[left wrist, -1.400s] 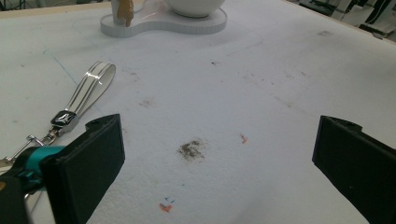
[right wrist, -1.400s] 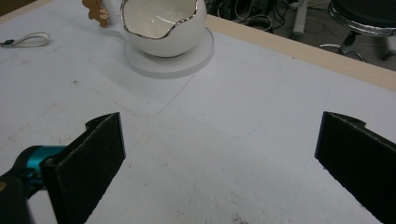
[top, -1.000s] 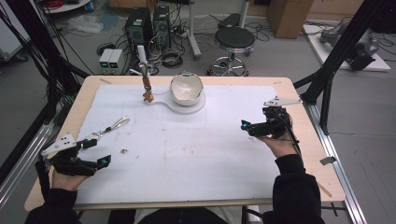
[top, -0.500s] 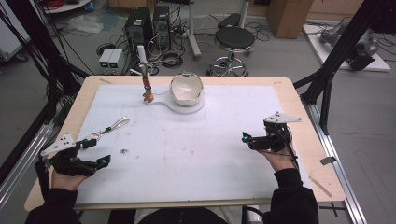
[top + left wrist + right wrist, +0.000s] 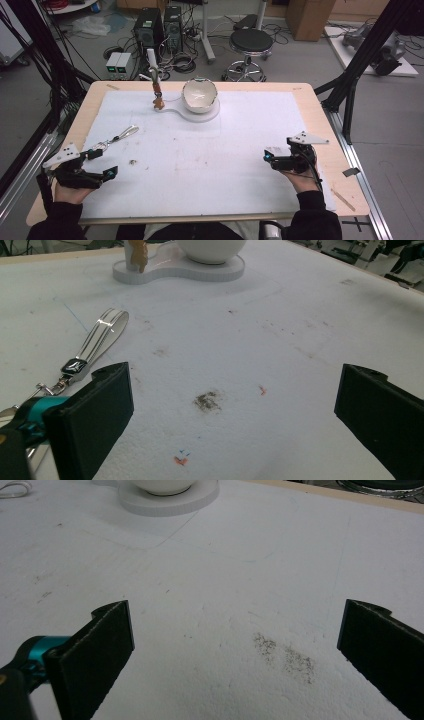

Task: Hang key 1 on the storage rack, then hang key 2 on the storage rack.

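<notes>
**Both tongs wide over the worktop**

The left tongs (image 5: 99, 162) are held at 8 o'clock on the worktop (image 5: 235, 125), jaws set wide, nothing gripped. A key strap (image 5: 97, 342) is seen just beyond them toward 1 o'clock, lying flat and apart from the jaws. The right tongs (image 5: 268, 159) are held at 4 o'clock, likewise wide and empty. A bowl (image 5: 199, 95) is seated on a white base (image 5: 212, 113) at 12 o'clock, well apart from both.

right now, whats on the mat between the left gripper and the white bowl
In the left gripper view, a silver key strap lies ahead of the left gripper; beyond it, bare stained mat up to the white bowl.
</notes>
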